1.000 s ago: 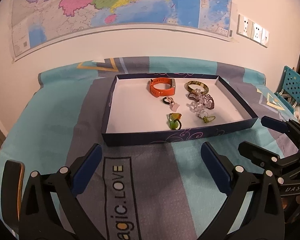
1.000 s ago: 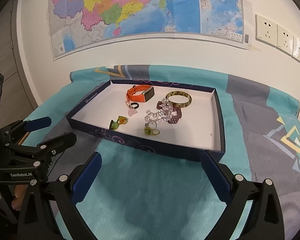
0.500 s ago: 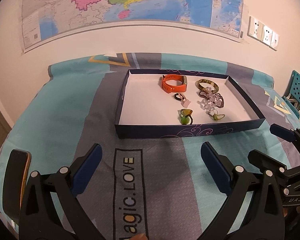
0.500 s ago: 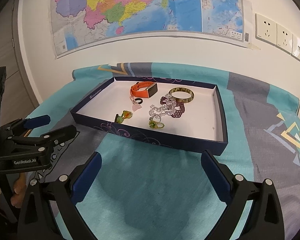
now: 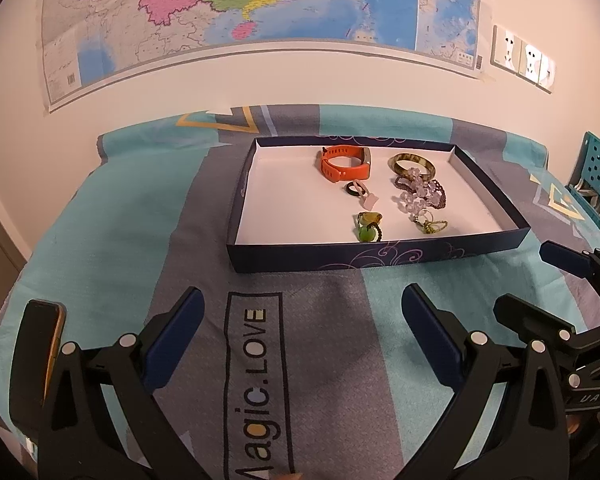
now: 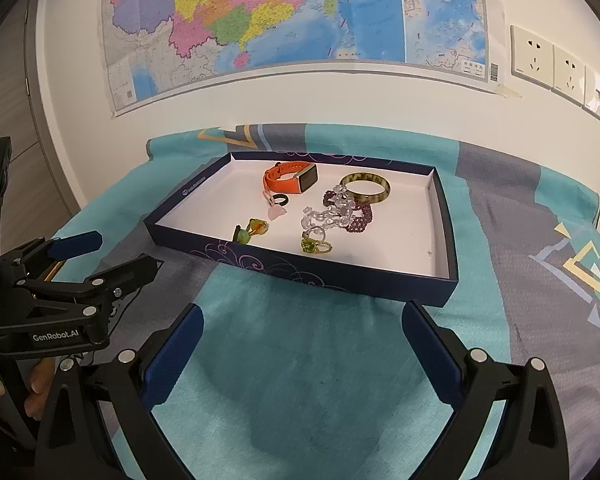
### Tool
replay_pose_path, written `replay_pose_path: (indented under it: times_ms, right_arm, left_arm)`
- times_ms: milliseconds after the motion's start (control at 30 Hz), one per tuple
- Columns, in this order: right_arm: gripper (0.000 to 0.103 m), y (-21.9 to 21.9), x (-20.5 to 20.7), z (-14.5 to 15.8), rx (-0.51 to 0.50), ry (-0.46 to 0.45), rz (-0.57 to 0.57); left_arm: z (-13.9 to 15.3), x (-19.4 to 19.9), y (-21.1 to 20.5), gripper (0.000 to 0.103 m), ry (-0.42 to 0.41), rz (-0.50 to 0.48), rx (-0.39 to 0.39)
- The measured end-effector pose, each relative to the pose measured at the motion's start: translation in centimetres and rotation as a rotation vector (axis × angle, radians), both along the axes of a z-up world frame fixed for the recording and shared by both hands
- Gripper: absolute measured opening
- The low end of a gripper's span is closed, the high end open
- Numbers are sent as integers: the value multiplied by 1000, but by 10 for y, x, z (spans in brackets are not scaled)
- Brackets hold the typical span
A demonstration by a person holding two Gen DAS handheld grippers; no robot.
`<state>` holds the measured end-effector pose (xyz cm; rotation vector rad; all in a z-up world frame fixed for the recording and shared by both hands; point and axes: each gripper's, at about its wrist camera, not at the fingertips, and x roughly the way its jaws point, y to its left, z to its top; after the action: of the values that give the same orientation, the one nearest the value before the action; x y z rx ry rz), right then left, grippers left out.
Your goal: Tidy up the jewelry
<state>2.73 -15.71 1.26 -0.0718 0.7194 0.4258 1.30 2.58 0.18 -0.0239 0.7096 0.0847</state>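
A shallow dark-blue box lid [image 5: 380,258] [image 6: 300,276] with a white inside lies on the table. In it are an orange watch [image 5: 344,162] [image 6: 290,178], a green-brown bangle [image 5: 412,164] [image 6: 365,187], clear and purple bead bracelets [image 5: 420,196] [image 6: 340,214], a black ring with a pink charm [image 5: 360,192] [image 6: 278,204], a green bead piece [image 5: 368,226] [image 6: 250,230] and a green ring [image 5: 432,224] [image 6: 316,245]. My left gripper [image 5: 302,336] [image 6: 100,252] and right gripper [image 6: 302,348] [image 5: 540,280] are open and empty, in front of the box.
A teal and grey cloth [image 5: 140,220] printed "Magic.LOVE" covers the table. A dark phone-like object [image 5: 38,344] lies at the left front edge. A map [image 5: 260,4] and sockets [image 6: 548,62] are on the wall behind. A blue perforated basket [image 5: 596,172] stands at the far right.
Both grippers have pulled back and up from the box, which now looks smaller and farther. The jewelry in the box has not moved. Both grippers stay open.
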Motion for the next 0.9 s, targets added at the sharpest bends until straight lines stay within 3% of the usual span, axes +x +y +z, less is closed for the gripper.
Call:
replay_pose_path:
  times_ms: [900]
  right_arm:
    - [96,-1,2,-2,7,11,-6]
  left_arm:
    - [-4,2,-5,97,9,-9,5]
